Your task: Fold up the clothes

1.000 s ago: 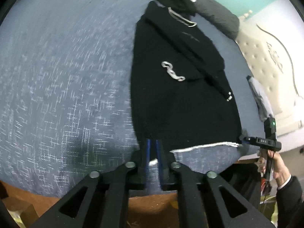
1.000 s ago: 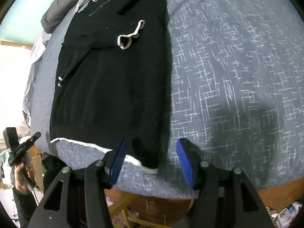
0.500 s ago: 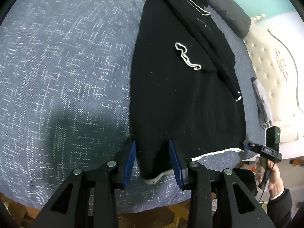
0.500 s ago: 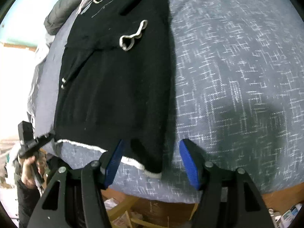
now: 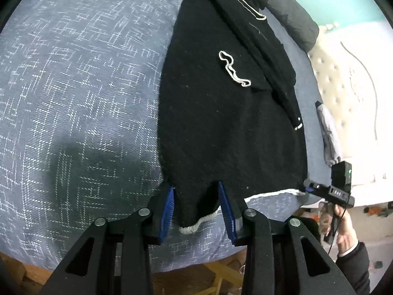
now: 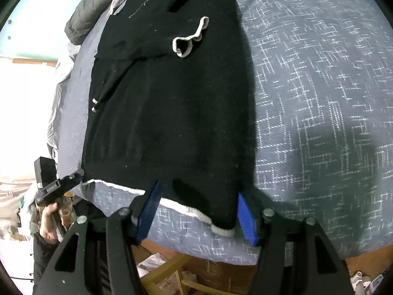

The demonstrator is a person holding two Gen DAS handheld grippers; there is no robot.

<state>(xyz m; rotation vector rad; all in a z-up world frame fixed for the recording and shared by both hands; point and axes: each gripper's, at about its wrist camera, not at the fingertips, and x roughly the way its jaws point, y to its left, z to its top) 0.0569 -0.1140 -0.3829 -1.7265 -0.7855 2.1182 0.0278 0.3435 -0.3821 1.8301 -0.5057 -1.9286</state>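
Observation:
A black sweater [image 5: 221,123] with white trim lies flat on the blue-grey bed cover [image 5: 86,86], its sleeves folded across its chest. One white cuff [image 5: 233,71] rests on top. My left gripper [image 5: 196,209] is open, and the sweater's left hem corner lies loose between its blue pads [image 5: 167,209]. In the right wrist view my right gripper [image 6: 196,211] is open astride the sweater's [image 6: 172,123] right hem corner, whose white edge is close to one pad [image 6: 246,217]. Each view shows the other gripper at the hem's far end, held by a hand [image 5: 343,231].
A dark grey padded garment [image 5: 294,24] lies beyond the sweater's collar. A cream tufted headboard [image 5: 343,86] and a grey cloth [image 5: 329,132] are on the right. The bed's front edge runs just under both grippers, with wooden frame [image 6: 172,265] below.
My left gripper has come down to the hem and its jaws have widened around the corner, then stayed still. The right gripper has barely moved and stands slightly wider.

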